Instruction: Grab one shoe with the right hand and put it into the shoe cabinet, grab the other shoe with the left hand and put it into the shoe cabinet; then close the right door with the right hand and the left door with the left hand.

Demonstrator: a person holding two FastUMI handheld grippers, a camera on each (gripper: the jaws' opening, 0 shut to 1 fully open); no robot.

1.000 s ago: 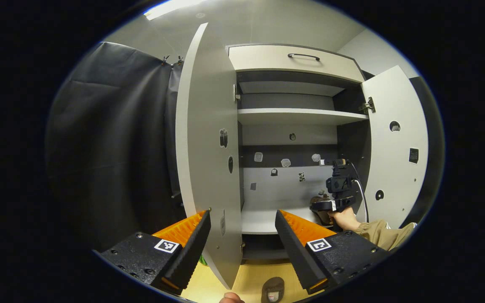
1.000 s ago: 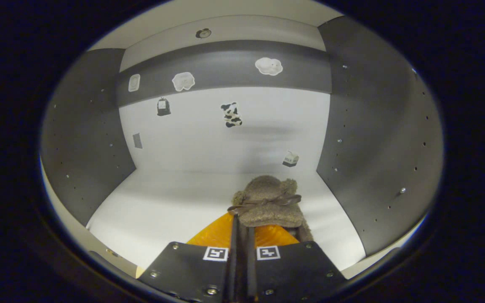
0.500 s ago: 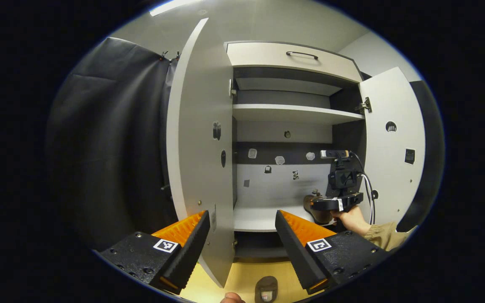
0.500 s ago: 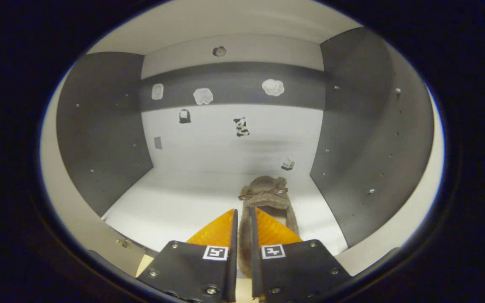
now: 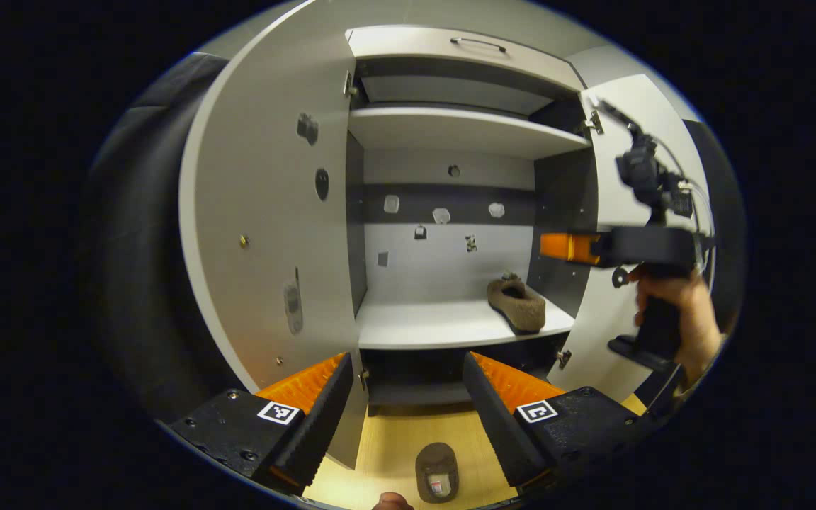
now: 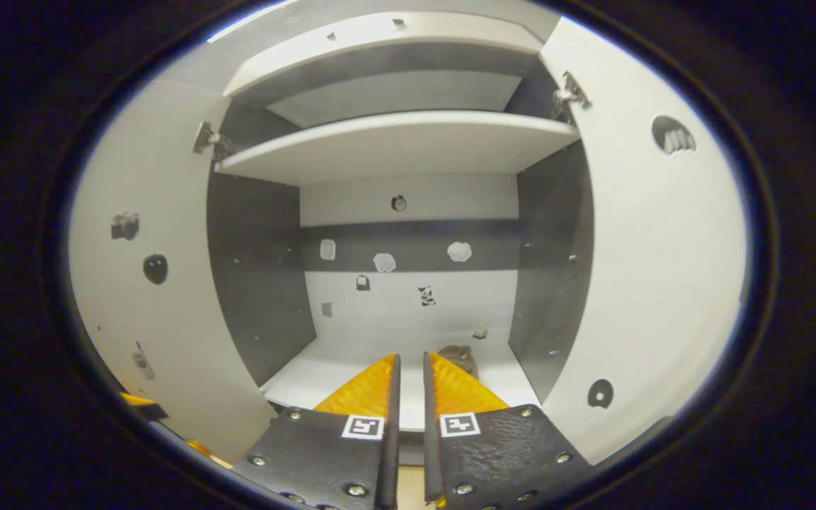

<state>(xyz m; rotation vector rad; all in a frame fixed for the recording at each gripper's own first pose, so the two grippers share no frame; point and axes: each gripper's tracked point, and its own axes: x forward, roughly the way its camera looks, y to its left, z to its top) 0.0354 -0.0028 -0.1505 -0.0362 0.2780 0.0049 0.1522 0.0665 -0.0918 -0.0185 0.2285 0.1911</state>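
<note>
One brown fuzzy shoe (image 5: pixel 516 303) lies on the right side of the cabinet's lower shelf (image 5: pixel 436 327); in the right gripper view that shoe (image 6: pixel 459 354) peeks out just past my fingertips. The other shoe (image 5: pixel 437 471) lies on the yellow floor, below and between my left gripper's fingers. My left gripper (image 5: pixel 408 368) stands open and empty in front of the cabinet. My right gripper (image 6: pixel 408 358) is shut to a narrow slit with nothing in it, pulled back outside the cabinet. In the left gripper view the right gripper (image 5: pixel 569 247) hangs before the right door, held by a hand (image 5: pixel 673 312).
Both cabinet doors stand open: the left door (image 5: pixel 266 212) close by my left gripper, the right door (image 6: pixel 663 269) beside my right gripper. An upper shelf (image 5: pixel 457 131) and a drawer with a handle (image 5: pixel 477 44) sit above. Black cloth (image 5: pixel 132 234) hangs to the left.
My right gripper let go of the shoe, left it on the shelf and drew back up and out of the cabinet. My left gripper moved closer and lower, still open.
</note>
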